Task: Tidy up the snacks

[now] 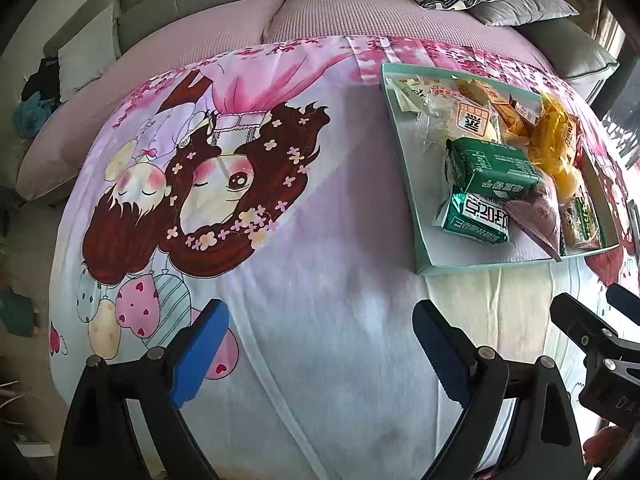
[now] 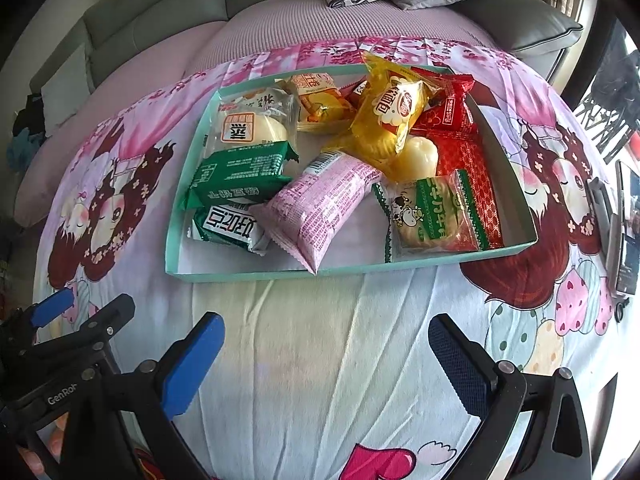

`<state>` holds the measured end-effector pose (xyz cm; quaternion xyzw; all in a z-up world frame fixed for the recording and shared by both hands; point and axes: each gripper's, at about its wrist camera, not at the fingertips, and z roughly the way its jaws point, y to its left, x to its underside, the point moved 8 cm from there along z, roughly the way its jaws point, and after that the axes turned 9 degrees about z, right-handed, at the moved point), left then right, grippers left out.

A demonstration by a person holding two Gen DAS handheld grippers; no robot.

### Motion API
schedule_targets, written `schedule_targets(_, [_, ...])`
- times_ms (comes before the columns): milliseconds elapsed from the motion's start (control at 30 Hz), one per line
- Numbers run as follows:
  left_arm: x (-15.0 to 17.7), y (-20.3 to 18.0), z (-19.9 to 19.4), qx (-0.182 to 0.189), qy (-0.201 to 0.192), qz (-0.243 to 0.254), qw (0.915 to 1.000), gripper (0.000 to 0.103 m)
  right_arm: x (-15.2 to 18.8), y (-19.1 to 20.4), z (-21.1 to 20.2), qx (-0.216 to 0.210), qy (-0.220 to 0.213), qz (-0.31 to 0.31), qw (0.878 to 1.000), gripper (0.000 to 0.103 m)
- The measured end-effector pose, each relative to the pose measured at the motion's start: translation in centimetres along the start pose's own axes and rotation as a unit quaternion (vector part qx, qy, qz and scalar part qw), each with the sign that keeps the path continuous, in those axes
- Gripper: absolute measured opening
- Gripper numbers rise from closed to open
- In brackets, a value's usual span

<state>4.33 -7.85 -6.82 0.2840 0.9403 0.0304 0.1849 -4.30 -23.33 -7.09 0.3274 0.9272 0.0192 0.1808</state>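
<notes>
Both our grippers, left (image 1: 320, 344) and right (image 2: 326, 356), hover nearest over the cartoon-printed bedsheet (image 2: 320, 340), blue-padded fingers (image 2: 192, 364) spread wide, grasping nothing. Beyond them sits the shallow mint-green cardboard tray (image 2: 400, 265), with wrapped snacks heaped inside: green packets (image 2: 236, 174) left, a pink pouch (image 2: 324, 204) centre, red wrappers (image 2: 468, 152) right. We judge they are gathered there for tidiness.

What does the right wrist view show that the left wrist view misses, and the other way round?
Only the right wrist view shows the red packets and the dark device at the cloth's right edge. Only the left wrist view shows the whole cartoon print left of the tray. Both show the teal tray, the green packet, the pink packet and both open grippers: left, right.
</notes>
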Motion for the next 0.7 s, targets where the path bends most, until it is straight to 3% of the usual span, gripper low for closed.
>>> schedule_targets(600, [0.6, -0.3, -1.9, -0.023, -0.021, 0.01, 0.9995, 0.093, 0.5, 0.2, -1.3, -0.008, -0.01, -0.003, 1.0, 0.103])
schedule_targets(700, [0.6, -0.4, -2.0, -0.013, -0.02, 0.01, 0.9997, 0.093, 0.5, 0.1, -1.5, -0.008, -0.012, -0.002, 1.0, 0.103])
